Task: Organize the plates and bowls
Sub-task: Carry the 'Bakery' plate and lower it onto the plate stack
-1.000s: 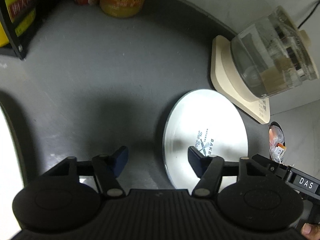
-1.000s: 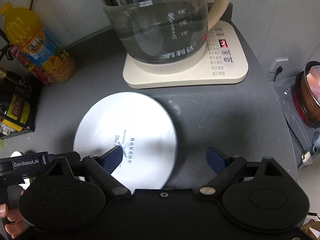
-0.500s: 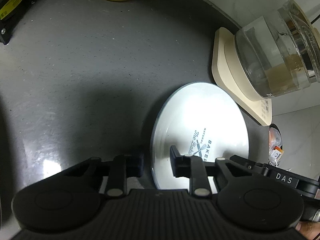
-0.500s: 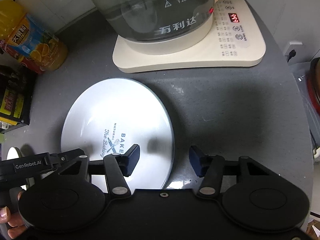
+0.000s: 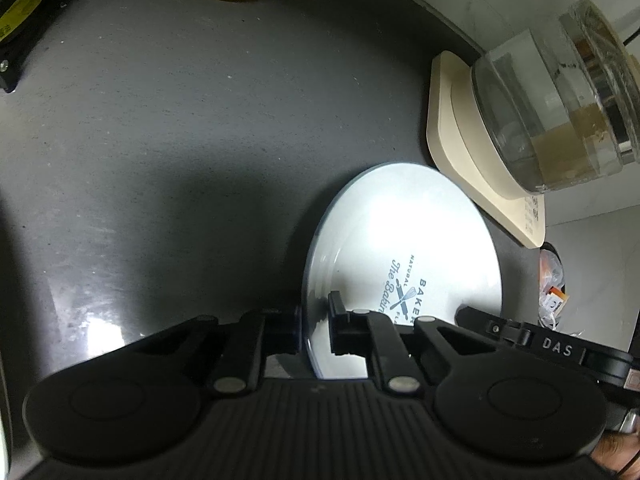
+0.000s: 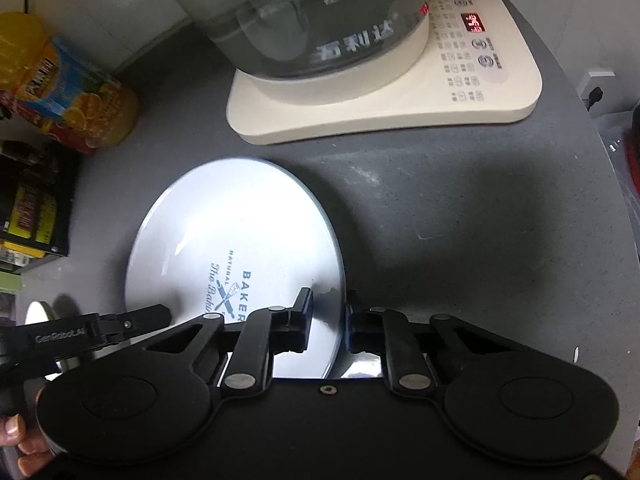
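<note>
A white plate [image 5: 400,240] printed with a bakery logo lies on the dark grey counter [image 5: 200,120]. My left gripper [image 5: 314,326] is shut on its near left rim, one pad on the plate's face and one outside the edge. In the right wrist view the same plate [image 6: 240,220] shows, and my right gripper [image 6: 329,322] has its jaws closing on the near right rim, the pads pressing on it from both sides. Each gripper's body shows at the edge of the other's view.
A glass kettle [image 6: 320,20] on a cream base [image 6: 400,120] stands just behind the plate. An orange juice bottle [image 6: 72,92] and dark boxes [image 6: 32,208] line the back left. A person's fingers [image 6: 16,436] hold the left gripper. A small bag [image 5: 554,300] lies beyond the counter's right edge.
Both grippers closed from wide open onto opposite sides of the plate's near rim. The right gripper came slightly lower and closer to the plate.
</note>
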The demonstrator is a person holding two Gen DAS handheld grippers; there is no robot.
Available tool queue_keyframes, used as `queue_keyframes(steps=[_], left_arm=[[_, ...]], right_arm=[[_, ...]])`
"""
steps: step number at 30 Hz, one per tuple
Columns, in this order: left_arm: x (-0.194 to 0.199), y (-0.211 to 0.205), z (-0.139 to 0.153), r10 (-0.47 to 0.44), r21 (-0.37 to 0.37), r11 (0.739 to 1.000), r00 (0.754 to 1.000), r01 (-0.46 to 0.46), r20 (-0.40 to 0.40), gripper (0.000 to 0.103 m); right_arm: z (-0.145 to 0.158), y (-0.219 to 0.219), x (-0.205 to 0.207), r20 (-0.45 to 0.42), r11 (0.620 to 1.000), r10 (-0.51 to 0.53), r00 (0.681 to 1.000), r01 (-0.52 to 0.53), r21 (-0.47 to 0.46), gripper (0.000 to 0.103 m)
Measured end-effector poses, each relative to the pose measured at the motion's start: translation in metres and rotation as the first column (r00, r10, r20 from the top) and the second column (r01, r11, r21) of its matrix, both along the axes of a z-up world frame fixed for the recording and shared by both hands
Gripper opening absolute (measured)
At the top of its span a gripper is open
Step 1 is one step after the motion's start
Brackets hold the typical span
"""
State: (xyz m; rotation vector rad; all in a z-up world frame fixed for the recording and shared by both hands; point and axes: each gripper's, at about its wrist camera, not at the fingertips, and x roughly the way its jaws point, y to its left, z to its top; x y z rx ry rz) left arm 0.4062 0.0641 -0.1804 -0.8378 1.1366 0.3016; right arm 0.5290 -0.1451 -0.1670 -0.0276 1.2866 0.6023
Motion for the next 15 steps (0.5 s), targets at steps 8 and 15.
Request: queue_keyframes(steps=[8,15], left_arm=[[-0.009,0.015,0.022,-0.002,0.030,1.000,0.999,0.001,0.038,0.011],[-0.033,0.037,0.038,0.018,0.045,0.999,0.999,-0.020,0.048,0.011]], right_arm=[[0.026,0.011,-0.012,0.059,0.998,0.019,0.998,-0.022,0.058,0.011],[0.042,0.035,-0.032,0.082,0.995,0.047,0.996,-0.054,0.087,0.010]])
